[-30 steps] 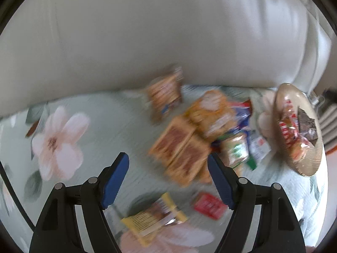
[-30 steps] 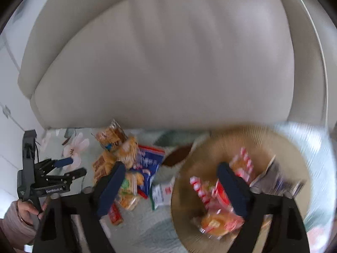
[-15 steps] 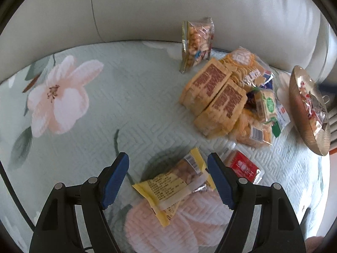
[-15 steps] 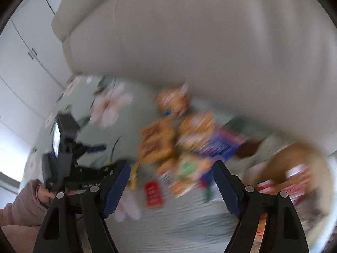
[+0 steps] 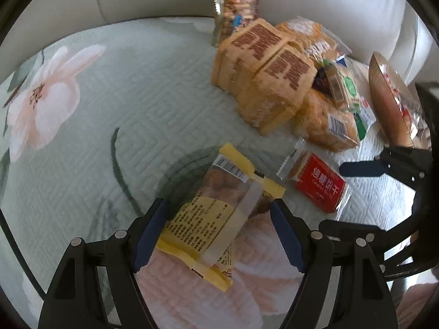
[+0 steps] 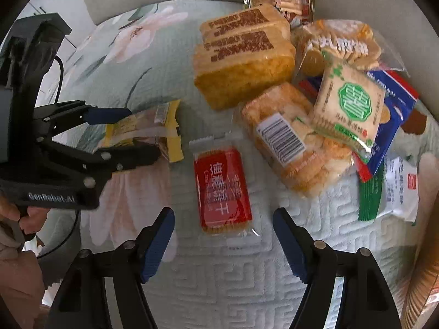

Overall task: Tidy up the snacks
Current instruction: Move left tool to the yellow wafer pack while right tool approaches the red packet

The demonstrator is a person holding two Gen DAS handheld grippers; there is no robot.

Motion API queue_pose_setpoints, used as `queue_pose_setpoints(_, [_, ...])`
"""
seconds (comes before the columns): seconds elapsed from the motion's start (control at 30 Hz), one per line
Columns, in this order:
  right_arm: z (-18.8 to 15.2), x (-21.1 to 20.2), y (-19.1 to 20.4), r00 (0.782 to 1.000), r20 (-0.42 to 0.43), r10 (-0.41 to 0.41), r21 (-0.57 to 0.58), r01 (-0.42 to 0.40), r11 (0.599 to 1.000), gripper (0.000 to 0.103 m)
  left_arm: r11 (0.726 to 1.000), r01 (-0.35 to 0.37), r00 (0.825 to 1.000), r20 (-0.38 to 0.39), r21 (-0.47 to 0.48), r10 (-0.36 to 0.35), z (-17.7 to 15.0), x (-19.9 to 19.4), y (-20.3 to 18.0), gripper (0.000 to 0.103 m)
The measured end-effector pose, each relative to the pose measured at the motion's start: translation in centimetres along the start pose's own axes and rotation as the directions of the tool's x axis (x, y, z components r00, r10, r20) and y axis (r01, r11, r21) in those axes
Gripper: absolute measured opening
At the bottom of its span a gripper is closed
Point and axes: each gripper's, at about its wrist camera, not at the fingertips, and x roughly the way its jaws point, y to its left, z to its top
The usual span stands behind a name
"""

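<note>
Soft daylight fills both views, bright enough to read print on the red biscuit packet (image 6: 222,189), with mild glare on clear wrappers. A dim round shadow lies on the quilted cover (image 5: 82,178) beneath the yellow snack packet (image 5: 219,213). Fisheye bending curves the edges into black corners, and the left view is slightly motion-blurred.

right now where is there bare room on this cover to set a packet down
Bare quilted cover lies left of the brown cake packs, between the pink flower print and the yellow packet. Another patch sits below the red biscuit packet, before the right gripper. It is crowded from the cake packs rightward to the gold plate.
</note>
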Motion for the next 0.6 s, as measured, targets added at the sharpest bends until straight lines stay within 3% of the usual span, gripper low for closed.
queue_pose_setpoints(0.6, [-0.7,-0.8,-1.4,1.0,0.007,0.024,0.037,-0.024,0.999,0.074,0.995,-0.071,0.997,-0.004,0.073,0.071,-1.4,0.3,-2.3,0.075])
